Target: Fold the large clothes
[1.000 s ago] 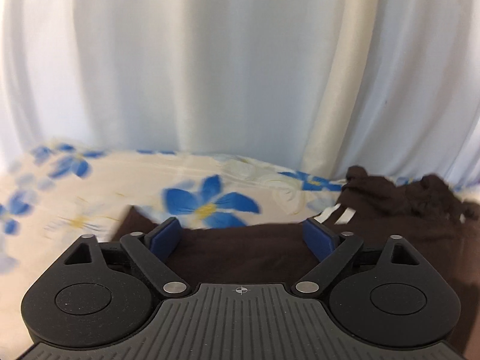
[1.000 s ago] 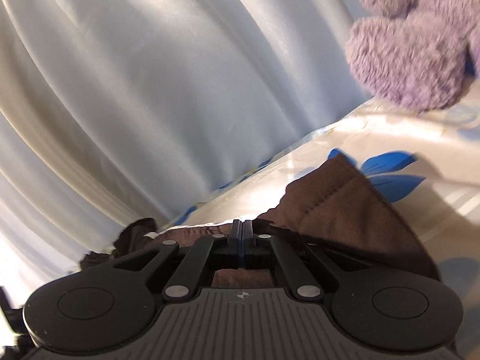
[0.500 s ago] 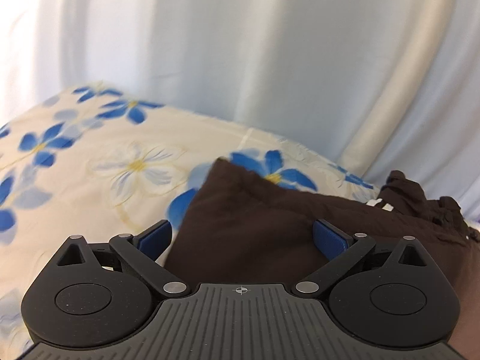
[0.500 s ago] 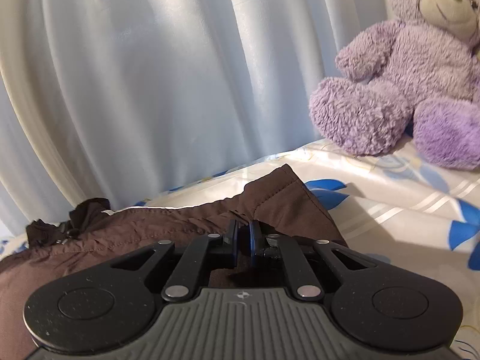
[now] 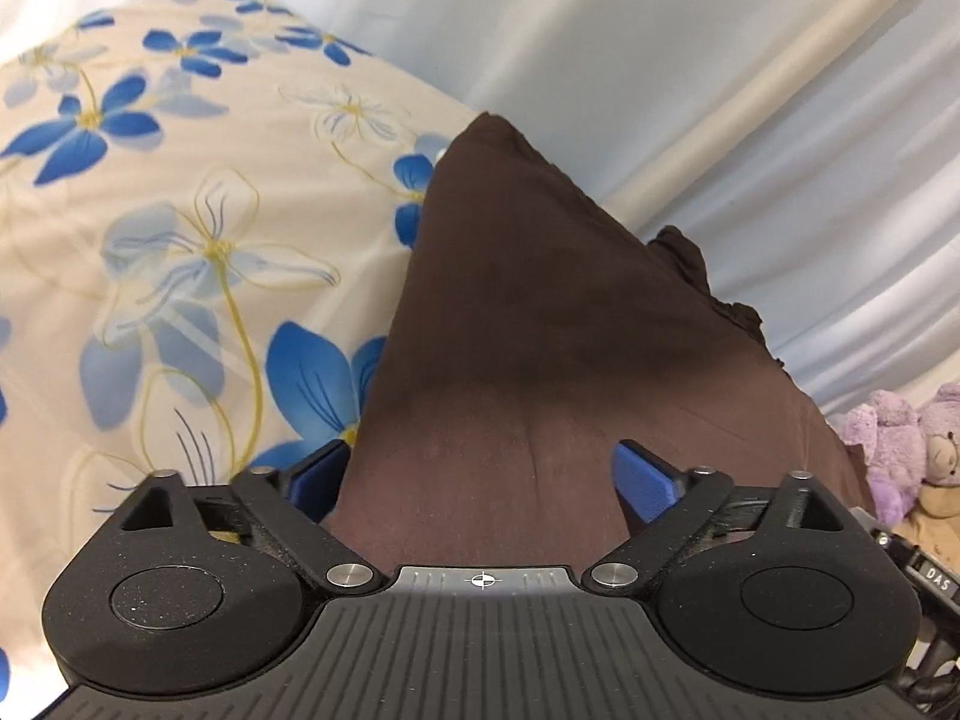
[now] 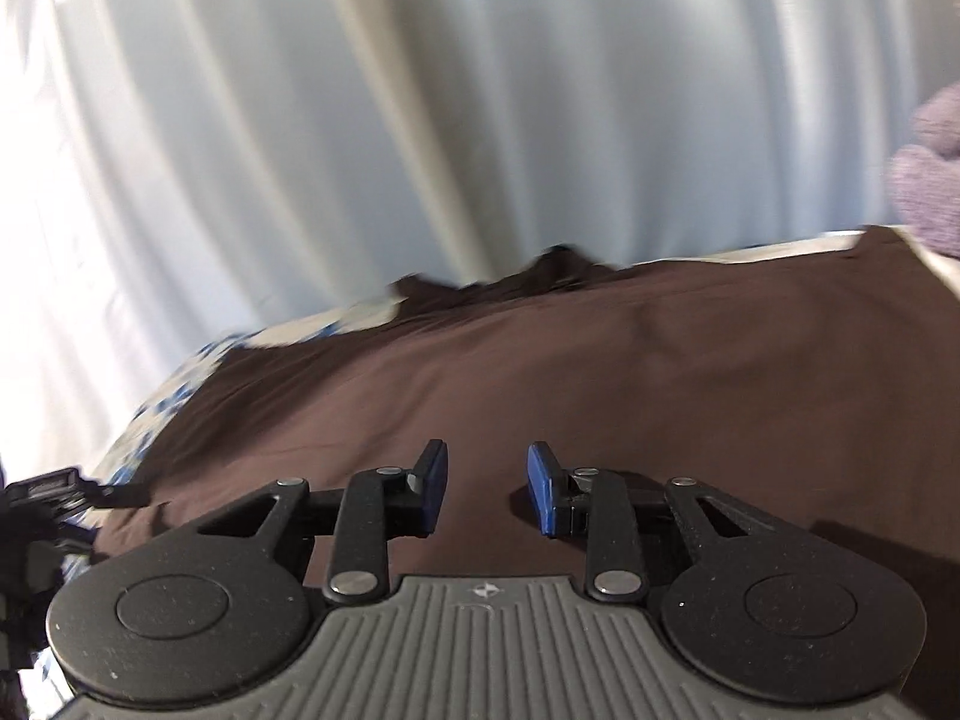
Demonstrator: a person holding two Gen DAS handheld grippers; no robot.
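Note:
A dark brown garment (image 5: pixel 540 312) lies spread on a cream bedsheet with blue flowers (image 5: pixel 180 210). Its pointed corner reaches toward the curtain. My left gripper (image 5: pixel 480 474) hovers over the garment's near part. Its jaws stand wide and are closing, and the cloth runs beneath them without being pinched; the left pad (image 5: pixel 318 471) sits at the garment's edge. In the right wrist view the same brown garment (image 6: pixel 600 390) fills the middle. My right gripper (image 6: pixel 487 486) hangs just above it, its jaws opening, with nothing between the blue pads.
A pale curtain (image 6: pixel 420 120) hangs close behind the bed. A purple teddy bear (image 5: pixel 900 450) sits on the sheet at the right, and it also shows as a blur (image 6: pixel 930 180) in the right wrist view. A black device (image 6: pixel 54 498) shows at the left edge.
The right gripper was shut on the garment's corner; it has let go, opened and drawn back over the flat cloth. The left gripper has swung sideways and rolled, so more garment shows.

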